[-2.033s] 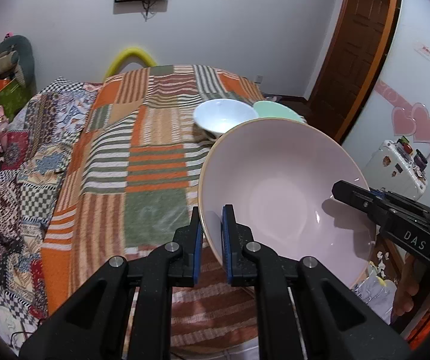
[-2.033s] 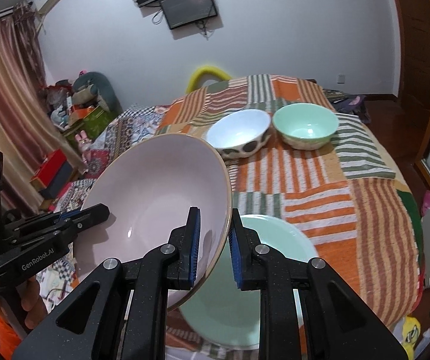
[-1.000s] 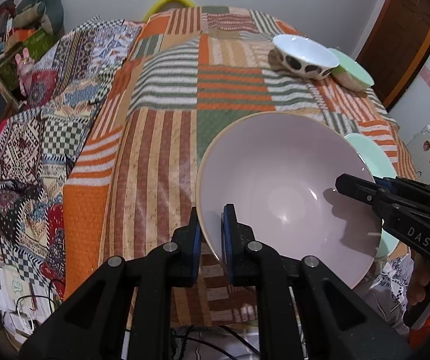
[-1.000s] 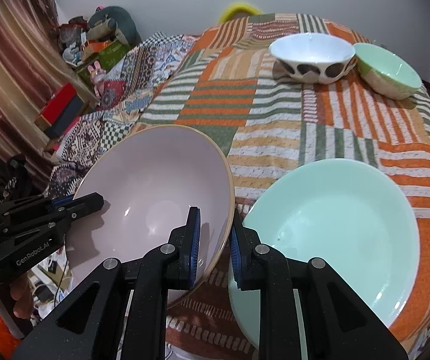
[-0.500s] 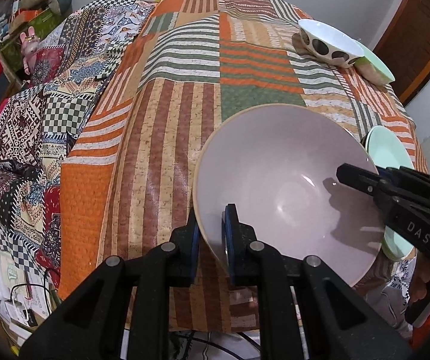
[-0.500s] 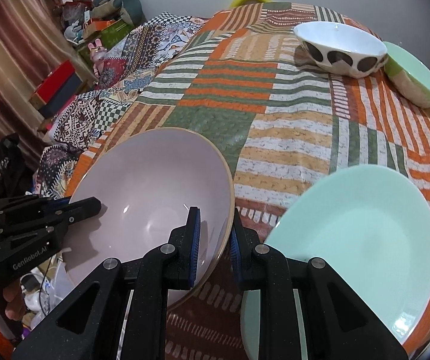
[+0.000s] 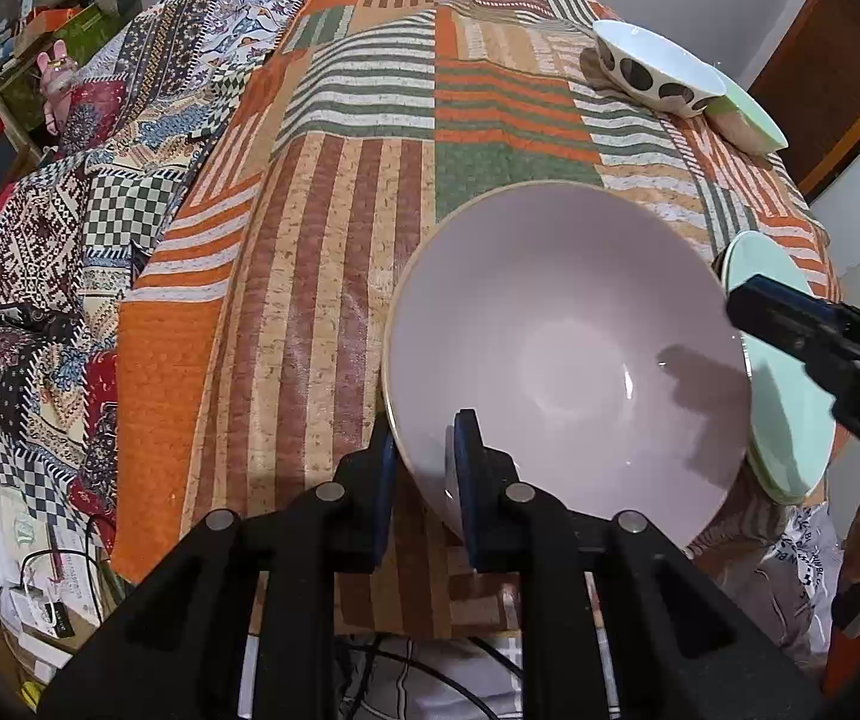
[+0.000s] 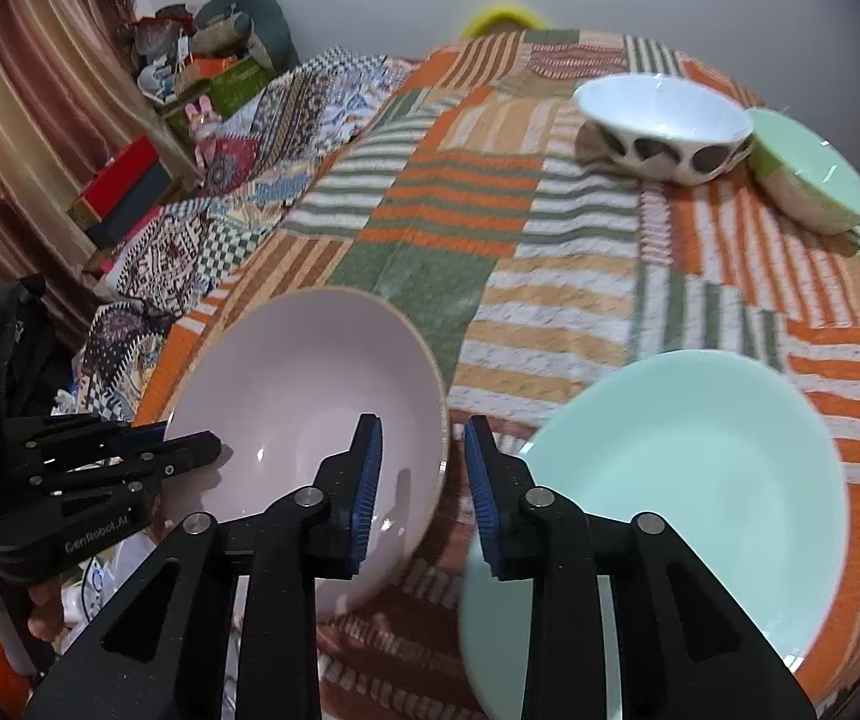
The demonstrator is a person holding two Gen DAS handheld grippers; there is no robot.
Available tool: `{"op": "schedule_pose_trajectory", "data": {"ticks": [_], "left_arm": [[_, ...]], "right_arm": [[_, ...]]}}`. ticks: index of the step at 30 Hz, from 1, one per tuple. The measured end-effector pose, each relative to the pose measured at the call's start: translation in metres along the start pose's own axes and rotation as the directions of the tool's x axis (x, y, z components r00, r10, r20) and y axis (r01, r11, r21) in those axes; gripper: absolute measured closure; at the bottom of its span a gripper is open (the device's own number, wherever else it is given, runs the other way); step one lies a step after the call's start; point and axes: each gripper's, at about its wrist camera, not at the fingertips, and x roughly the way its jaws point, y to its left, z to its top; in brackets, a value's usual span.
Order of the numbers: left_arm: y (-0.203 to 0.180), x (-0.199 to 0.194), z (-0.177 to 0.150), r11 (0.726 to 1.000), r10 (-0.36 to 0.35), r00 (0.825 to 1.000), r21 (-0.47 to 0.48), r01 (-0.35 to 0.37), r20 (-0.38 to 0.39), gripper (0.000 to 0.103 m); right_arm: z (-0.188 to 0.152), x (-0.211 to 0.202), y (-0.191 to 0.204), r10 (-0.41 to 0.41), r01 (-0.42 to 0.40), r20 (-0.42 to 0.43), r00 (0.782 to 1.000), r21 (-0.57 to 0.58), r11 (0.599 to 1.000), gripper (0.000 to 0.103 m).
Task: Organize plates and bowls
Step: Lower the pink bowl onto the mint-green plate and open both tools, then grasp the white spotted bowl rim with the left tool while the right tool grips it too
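Smooth, glossy pale-pink bowl, wide and round with a thin tan rim, resting at the near edge of a coarse woven patchwork blanket in orange, green and cream stripes. Just right of it, a flat mint-green plate, matte sheen, perfectly round.

Left gripper: black plastic arms, blue ribbed pads straddling the bowl's near rim, jaws easing apart (whether the pads touch it cannot be told). Right gripper: jaws opening too, gaps visible either side of the rim between them, grip released.

Readable on the left tool's side in the right view: "GenRobot.AI". In the left view, only "DA" on the right tool.

Farther back, a white bowl with dark oval spots touching a green bowl; the right view alone shows the plate's whole face and striped curtains.
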Motion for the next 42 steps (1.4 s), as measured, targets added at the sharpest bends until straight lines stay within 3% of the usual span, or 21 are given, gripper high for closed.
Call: {"op": "schedule_pose_trajectory", "data": {"ticks": [5, 11, 14, 17, 20, 24, 27, 35, 42], "left_arm": [[-0.002, -0.018, 0.002, 1.0, 0.01, 0.999, -0.003, -0.01, 0.034, 0.085], [-0.018, -0.061, 0.015, 1.0, 0.001, 0.988, 0.022, -0.004, 0.156, 0.077], [-0.033, -0.086, 0.027, 0.999, -0.016, 0.972, 0.043, 0.006, 0.235, 0.071], [-0.045, -0.103, 0.038, 0.998, -0.032, 0.952, 0.06, 0.014, 0.303, 0.056], [-0.057, -0.116, 0.05, 0.997, -0.056, 0.929, 0.066, 0.033, 0.365, 0.044], [-0.068, -0.12, 0.071, 0.996, -0.083, 0.906, 0.051, 0.068, 0.416, 0.035], [-0.075, -0.112, 0.088, 0.997, -0.081, 0.898, 0.039, 0.071, 0.433, 0.031], [-0.081, -0.06, 0.135, 0.996, -0.09, 0.925, 0.028, 0.086, 0.37, 0.03], [-0.086, -0.012, 0.165, 0.996, -0.083, 0.946, 0.045, 0.072, 0.313, 0.03]], "right_arm": [[-0.002, -0.023, -0.018, -0.019, 0.018, 0.043, 0.999, 0.021, 1.0, 0.073], [0.003, -0.054, -0.044, -0.061, 0.055, 0.114, 0.992, 0.057, 0.997, 0.066], [0.008, -0.069, -0.058, -0.08, 0.068, 0.156, 0.985, 0.083, 0.994, 0.062], [0.014, -0.08, -0.071, -0.093, 0.072, 0.192, 0.977, 0.115, 0.991, 0.059], [0.024, -0.086, -0.087, -0.104, 0.067, 0.228, 0.968, 0.163, 0.984, 0.05], [0.042, -0.085, -0.105, -0.099, 0.045, 0.247, 0.964, 0.214, 0.976, 0.049], [0.057, -0.076, -0.115, -0.113, 0.053, 0.245, 0.963, 0.239, 0.969, 0.049], [0.098, -0.028, -0.135, -0.176, 0.123, 0.204, 0.963, 0.248, 0.961, 0.049], [0.127, 0.018, -0.16, -0.169, 0.119, 0.152, 0.974, 0.295, 0.948, 0.049]]}}
